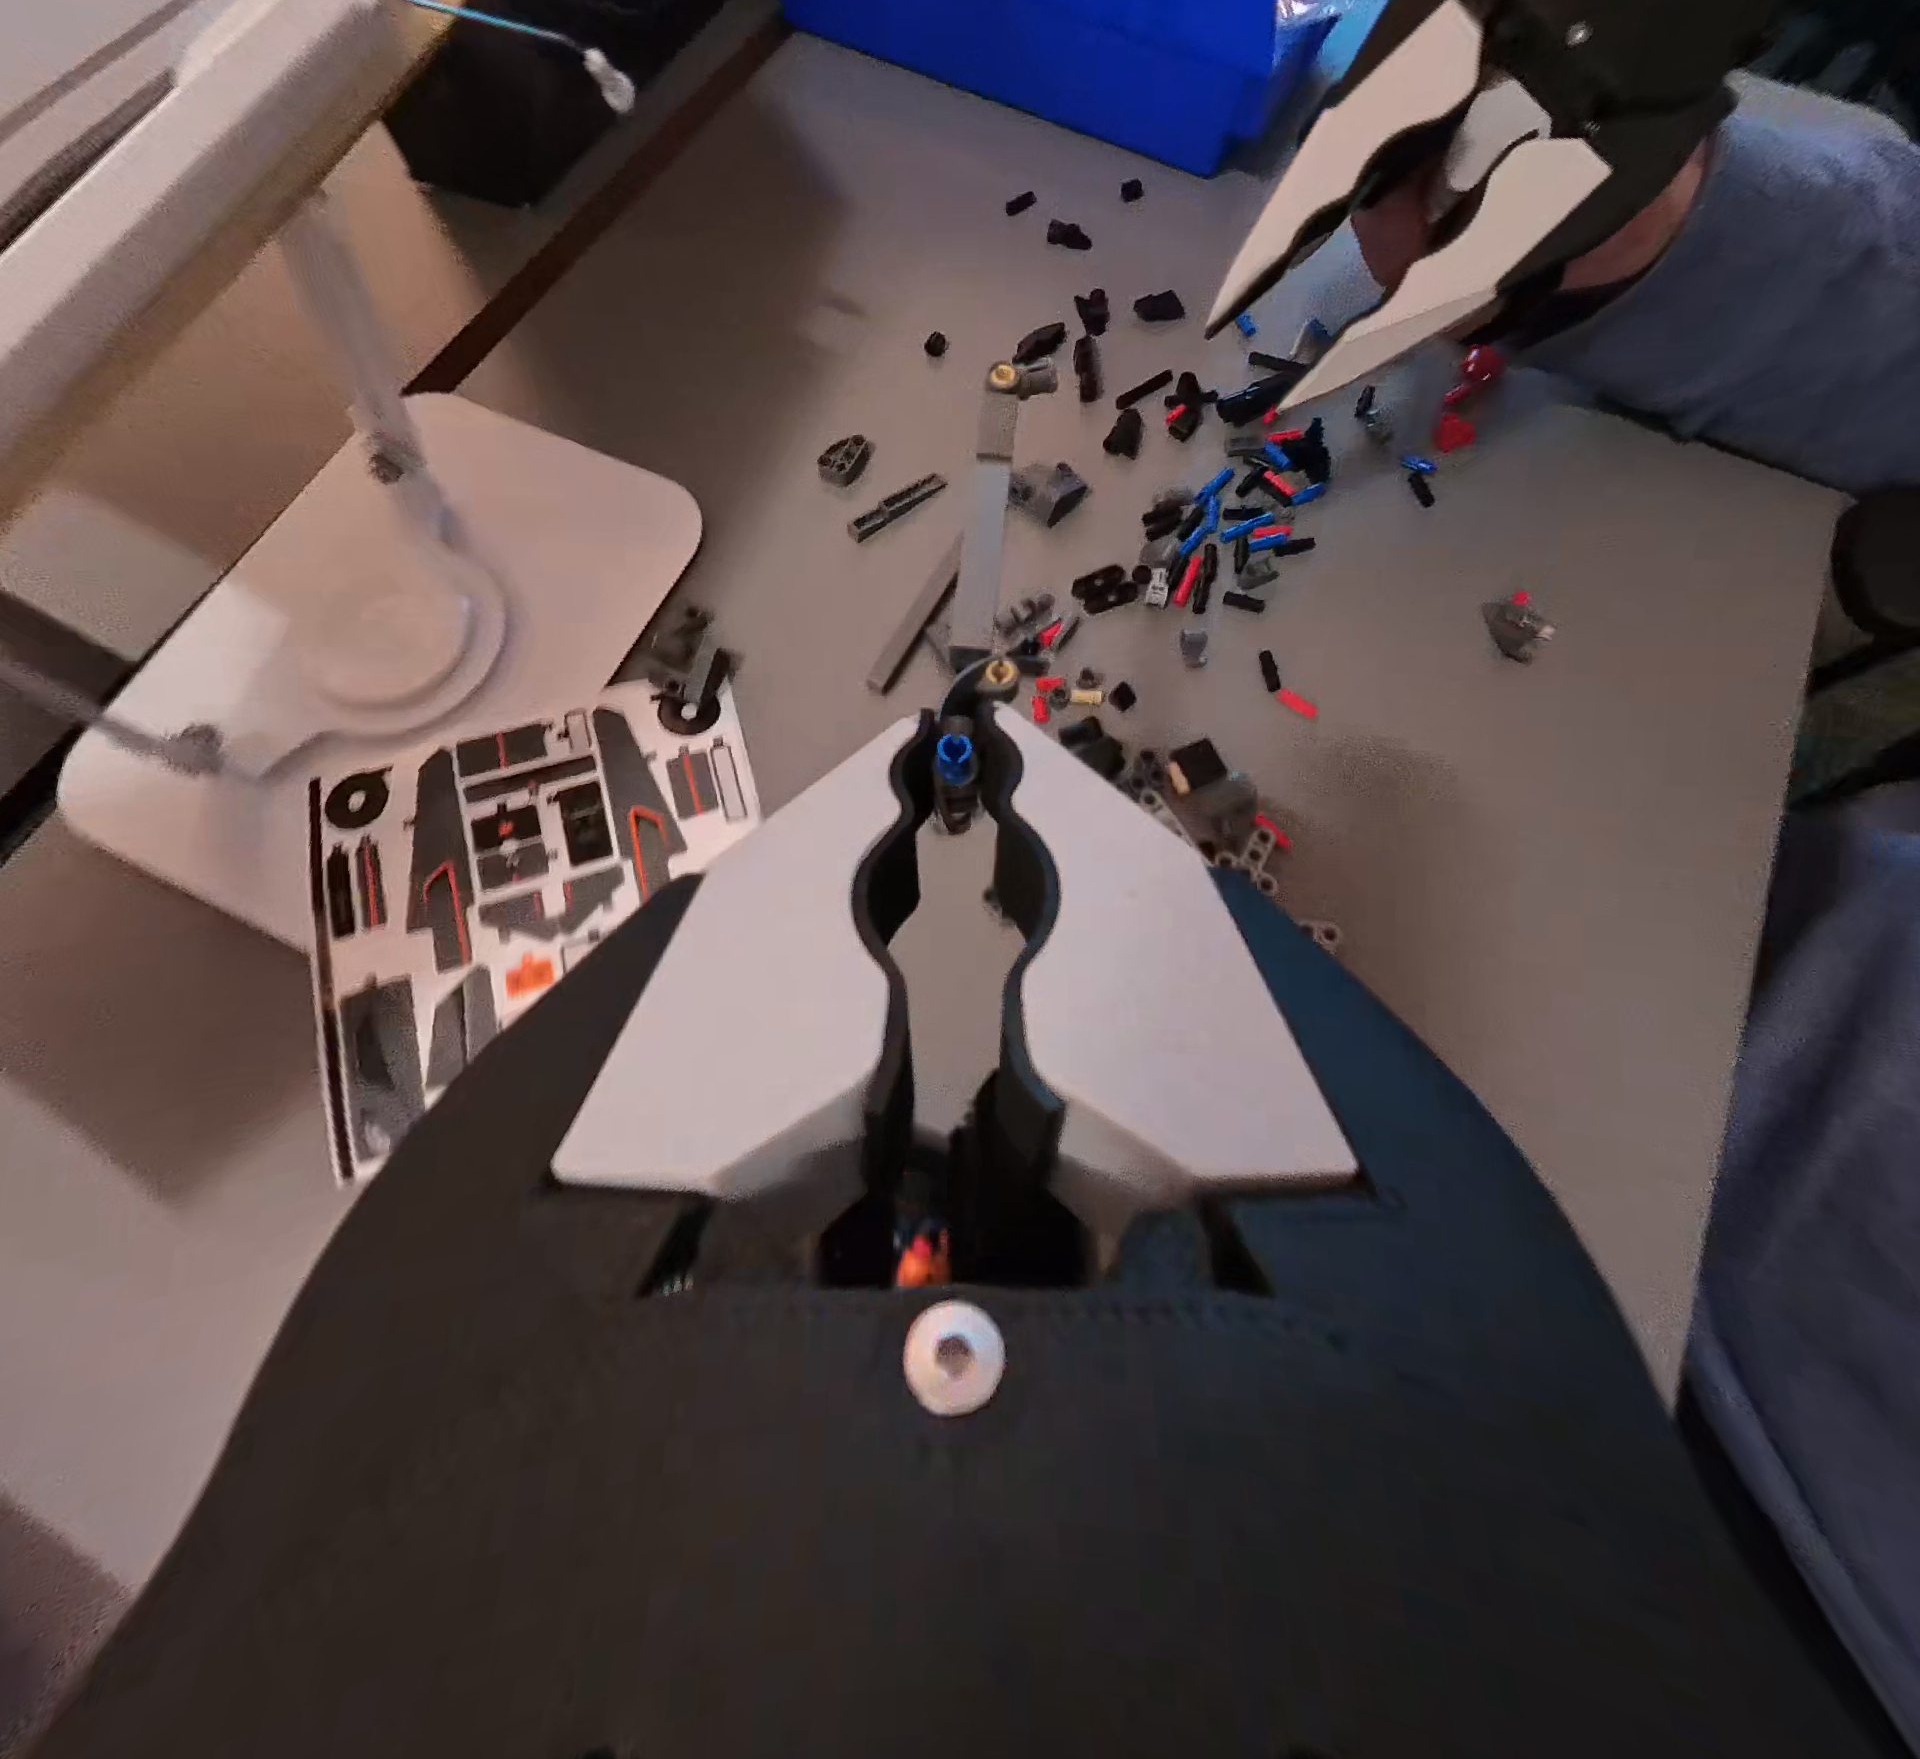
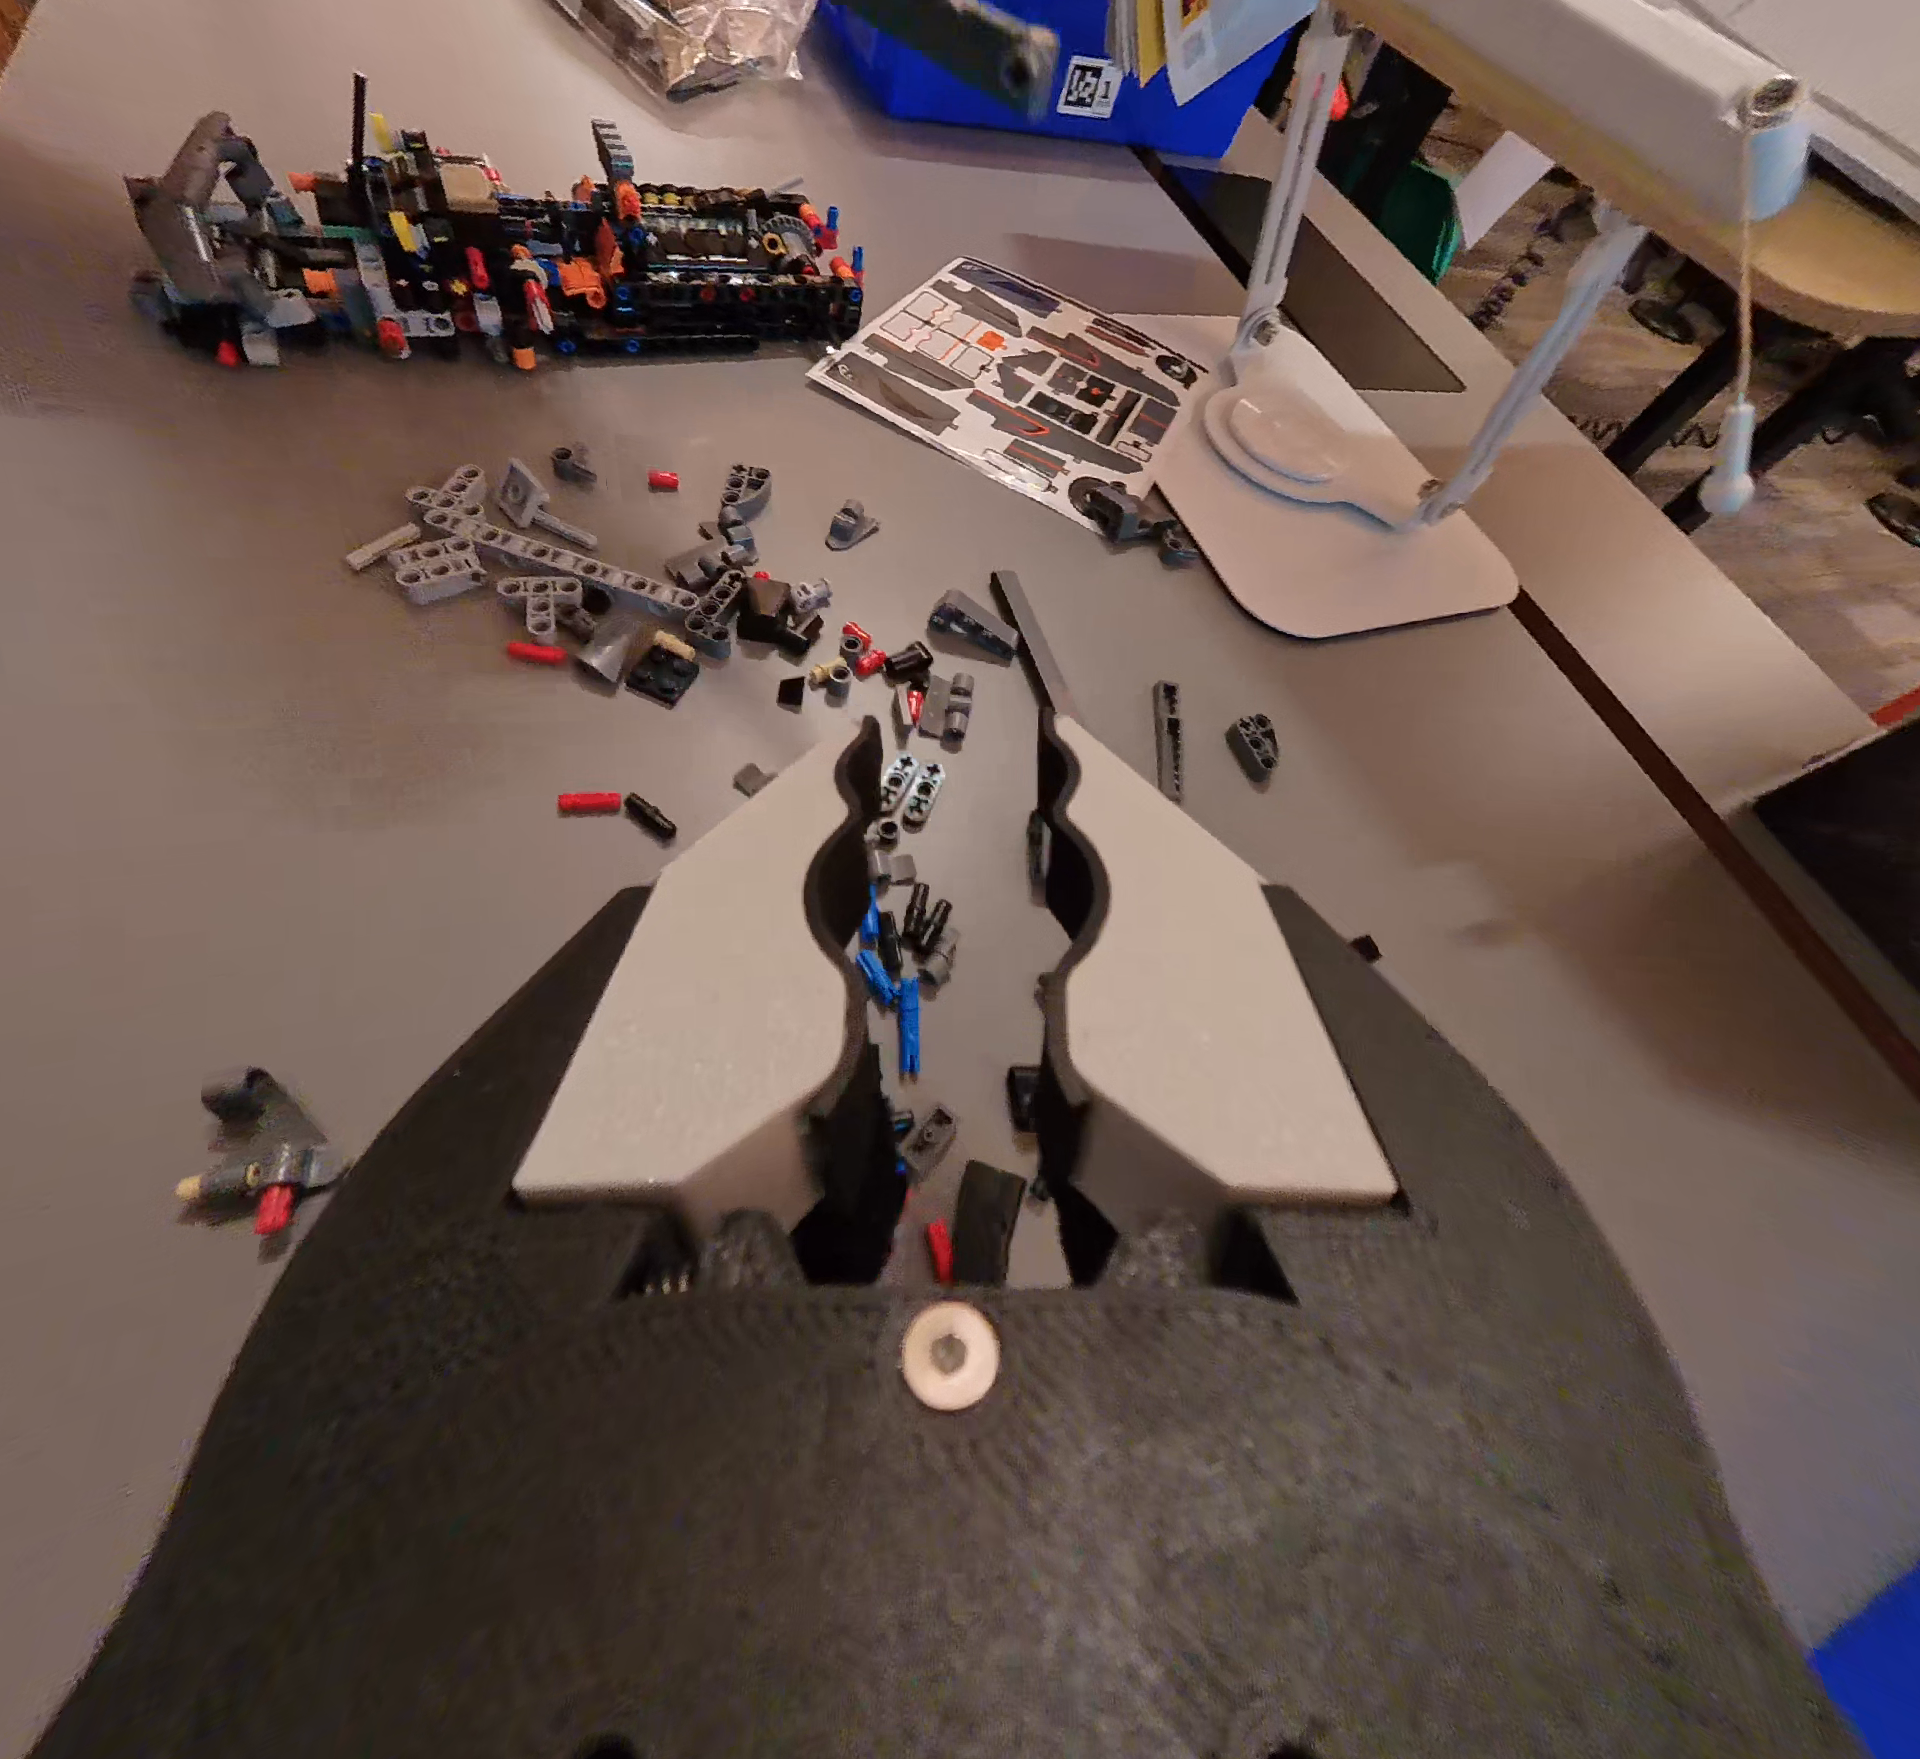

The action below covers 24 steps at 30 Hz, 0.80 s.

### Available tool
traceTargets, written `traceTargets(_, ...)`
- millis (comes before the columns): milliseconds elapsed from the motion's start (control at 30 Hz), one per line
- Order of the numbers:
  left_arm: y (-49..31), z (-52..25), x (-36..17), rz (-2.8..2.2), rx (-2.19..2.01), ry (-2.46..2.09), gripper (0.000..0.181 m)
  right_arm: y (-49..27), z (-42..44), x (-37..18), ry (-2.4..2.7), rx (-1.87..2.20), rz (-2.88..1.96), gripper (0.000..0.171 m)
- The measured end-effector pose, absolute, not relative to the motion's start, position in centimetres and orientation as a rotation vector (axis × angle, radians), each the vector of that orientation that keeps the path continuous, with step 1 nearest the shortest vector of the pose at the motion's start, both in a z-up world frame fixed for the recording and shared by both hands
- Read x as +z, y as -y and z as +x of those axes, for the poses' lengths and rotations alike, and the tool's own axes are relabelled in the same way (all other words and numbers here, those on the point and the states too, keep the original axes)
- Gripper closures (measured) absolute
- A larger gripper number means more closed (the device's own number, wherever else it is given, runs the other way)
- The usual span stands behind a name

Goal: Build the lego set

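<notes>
Your left hand-held gripper (image 1: 956,753) pinches a small black piece with a blue pin (image 1: 954,759); twist it and it slips. Your right hand-held gripper (image 2: 956,733) hangs wide over loose pins (image 2: 904,961) mid-desk; the half-built model (image 2: 488,255) sits toward the far edge.

I see warm, dim indoor light, soft shadows on the bench (image 2: 260,722), fisheye bending at edges, motion blur toward nine o'clock.
</notes>
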<state>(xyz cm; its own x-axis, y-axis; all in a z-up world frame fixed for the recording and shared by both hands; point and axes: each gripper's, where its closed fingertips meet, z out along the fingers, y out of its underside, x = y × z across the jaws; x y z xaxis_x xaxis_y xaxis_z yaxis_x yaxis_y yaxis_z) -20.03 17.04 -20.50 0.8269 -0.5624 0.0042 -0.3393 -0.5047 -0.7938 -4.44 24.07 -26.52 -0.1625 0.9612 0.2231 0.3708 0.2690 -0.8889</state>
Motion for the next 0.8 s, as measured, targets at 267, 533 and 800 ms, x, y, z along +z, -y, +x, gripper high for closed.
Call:
traceTargets(267, -22.5, -15.0, -21.6, -2.182, -0.576, -0.718, 0.176, -26.7, -2.8, -25.2, 1.602, 0.743, -1.21, 0.136)
traceTargets(533, -23.6, -10.8, -22.7, -2.228, -0.846, -0.704, 0.176, -25.0, -4.4, -21.4, 1.614, 0.151, -0.856, 0.126)
traceTargets(800, -23.4, -8.4, -22.9, -2.24, -0.917, -0.749, 0.177, -26.0, -8.0, -22.9, 1.668, -0.162, -0.752, 0.139)
